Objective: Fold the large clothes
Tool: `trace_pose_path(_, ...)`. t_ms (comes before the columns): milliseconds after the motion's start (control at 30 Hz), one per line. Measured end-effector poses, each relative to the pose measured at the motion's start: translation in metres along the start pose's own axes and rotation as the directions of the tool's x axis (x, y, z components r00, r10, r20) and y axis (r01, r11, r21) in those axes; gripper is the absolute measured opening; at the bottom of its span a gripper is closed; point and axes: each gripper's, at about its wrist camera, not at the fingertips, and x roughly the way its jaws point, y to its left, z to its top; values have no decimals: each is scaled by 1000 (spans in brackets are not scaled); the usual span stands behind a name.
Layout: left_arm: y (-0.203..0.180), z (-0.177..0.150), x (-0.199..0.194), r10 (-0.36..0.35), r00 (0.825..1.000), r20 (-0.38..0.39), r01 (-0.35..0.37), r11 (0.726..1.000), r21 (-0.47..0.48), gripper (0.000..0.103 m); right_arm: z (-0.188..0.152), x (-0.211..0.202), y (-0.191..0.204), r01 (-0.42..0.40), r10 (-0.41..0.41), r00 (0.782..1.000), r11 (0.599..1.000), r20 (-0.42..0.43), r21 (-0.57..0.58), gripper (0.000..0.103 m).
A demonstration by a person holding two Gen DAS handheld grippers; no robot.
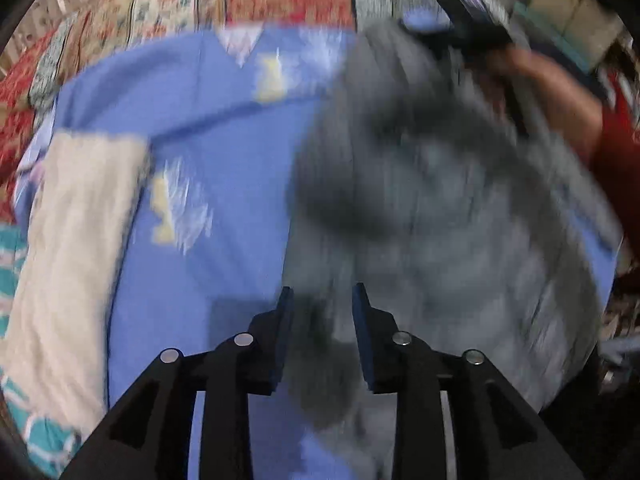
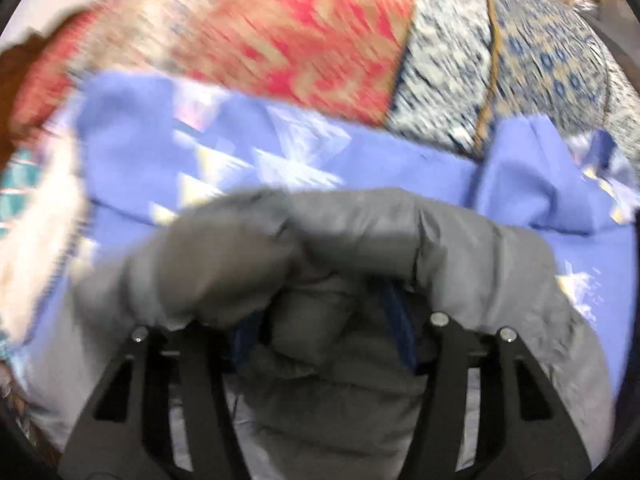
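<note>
Blue-padded fingers (image 1: 285, 332) of our left gripper (image 1: 322, 334) stand apart, and a dark, blurred fold of the grey padded jacket (image 1: 432, 216) sits between them; we cannot tell whether the pads touch the cloth, but the gap looks too wide for a firm pinch. Our right gripper (image 2: 326, 338), seen from its own camera, has a thick bunch of the same jacket (image 2: 320, 264) between its fingers, which hides the tips. The pads look pressed against that bunch, so we judge that it is clamped on the cloth, lifting an edge so it can be carried over.

Beyond the fingers, the jacket spreads across the right part of the left view, lying on a blue bedsheet (image 1: 224, 128) with pale printed shapes. The sheet gives a broad, soft surface to fold on. From the left camera we also see our right hand (image 1: 532, 80) and its tool raised at the far edge of the jacket, which fits a fold in progress.

A cream towel (image 1: 72, 248) lies folded at the sheet's left edge, well apart from the jacket. Patterned red and blue cushions (image 2: 304, 36) line the far side. Heavy blur in both views suggests quick motion.
</note>
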Motion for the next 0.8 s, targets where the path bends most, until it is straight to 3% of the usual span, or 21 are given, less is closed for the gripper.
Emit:
trace_pose_path(33, 1, -16, 2, 11, 1000, -13, -11, 1000, 10, 52, -6, 1, 2, 30, -30, 1000, 999, -3, -12, 54)
trace_pose_path(100, 6, -39, -3, -15, 1000, 4, 15, 999, -41, 52, -24, -13, 1, -29, 29, 999, 1000, 33, -13, 54)
trace_pose_path(200, 12, -74, -32, -116, 985, 128, 134, 981, -142, 52, -72, -54, -1, -109, 116, 987, 992, 114, -65, 56)
trace_pose_path(233, 9, -85, -40, -135, 977, 165, 161, 974, -157, 52, -92, -65, 1, -173, 183, 976, 981, 121, -87, 60)
trace_pose_path(333, -13, -124, -65, -229, 932, 282, 282, 946, -163, 52, -145, -91, 21, -327, 341, 938, 929, 56, -173, 60)
trace_pose_path(400, -32, -148, -74, -277, 907, 319, 339, 927, -159, 52, -166, -90, 45, -330, 336, 942, 911, -18, -246, 60)
trace_pose_path(433, -36, -158, -74, -285, 900, 329, 350, 924, -157, 52, -174, -89, 62, -363, 356, 931, 893, -77, -267, 60)
trace_pose_path(500, -50, -177, -69, -279, 893, 352, 351, 922, -160, 52, -176, -81, 108, -468, 419, 881, 838, -219, -280, 60)
trace_pose_path(533, -54, -184, -73, -295, 882, 367, 373, 914, -161, 52, -169, -78, 126, -516, 460, 853, 816, -247, -262, 60)
trace_pose_path(567, -57, -190, -77, -313, 866, 389, 399, 902, -163, 52, -155, -80, 154, -607, 553, 791, 764, -262, -218, 60)
trace_pose_path(600, -68, -195, -71, -310, 857, 412, 408, 896, -174, 52, -138, -82, 181, -661, 612, 747, 726, -259, -191, 60)
trace_pose_path(633, -77, -197, -69, -310, 847, 432, 418, 891, -180, 52, -114, -85, 216, -684, 648, 728, 710, -223, -168, 60)
trace_pose_path(700, -85, -203, -67, -310, 837, 452, 431, 882, -193, 52, -81, -84, 263, -688, 670, 725, 715, -160, -124, 61)
trace_pose_path(733, -89, -203, -67, -300, 840, 451, 425, 882, -205, 52, -69, -85, 284, -659, 648, 752, 741, -120, -126, 64)
trace_pose_path(767, -95, -204, -63, -283, 846, 452, 412, 885, -216, 52, -62, -85, 298, -610, 605, 792, 780, -80, -139, 64)
trace_pose_path(800, -101, -204, -60, -263, 854, 448, 393, 892, -225, 52, -58, -86, 305, -579, 576, 815, 803, -63, -142, 64)
